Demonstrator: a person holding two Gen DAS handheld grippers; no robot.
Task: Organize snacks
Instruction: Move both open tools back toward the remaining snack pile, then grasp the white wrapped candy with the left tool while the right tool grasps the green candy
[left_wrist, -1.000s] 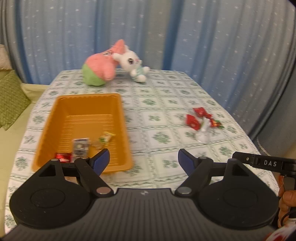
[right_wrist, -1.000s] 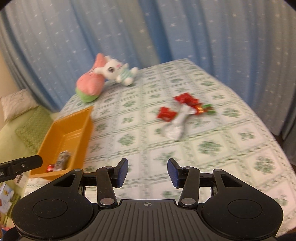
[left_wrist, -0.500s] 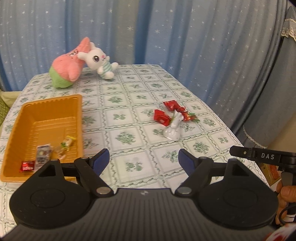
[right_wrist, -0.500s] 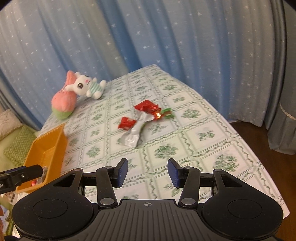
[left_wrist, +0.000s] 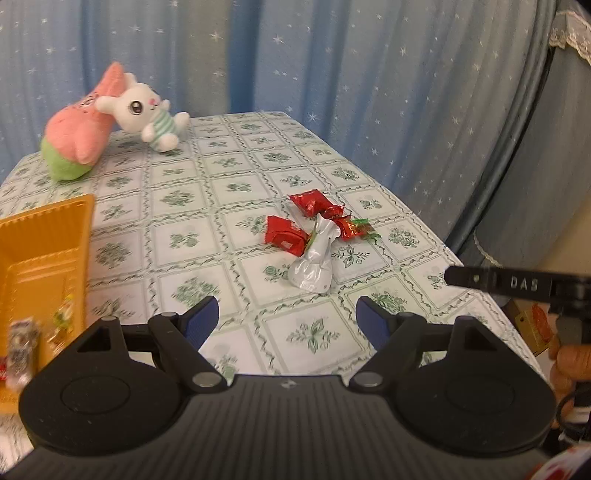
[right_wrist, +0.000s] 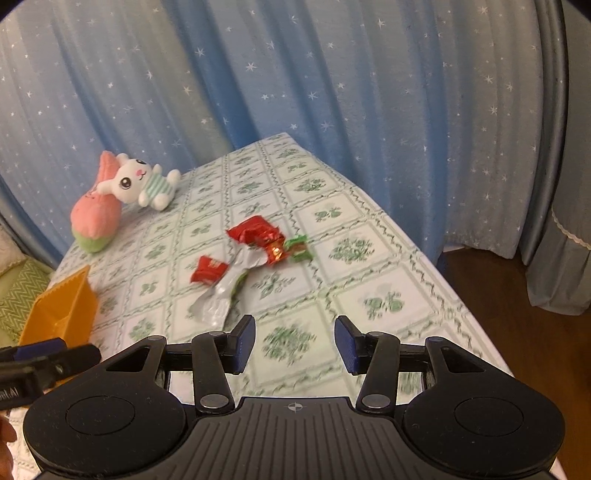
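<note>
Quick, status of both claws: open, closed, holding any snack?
Left claw: open, holding nothing.
Right claw: open, holding nothing.

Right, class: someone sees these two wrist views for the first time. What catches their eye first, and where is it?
Probably the cluster of shiny red and silver snack wrappers lying mid-table on the green-patterned tablecloth. Next, the pink-and-green plush with the white bunny plush leaning on it at the far end. The orange plastic basket at the left edge already holds some snacks.
</note>
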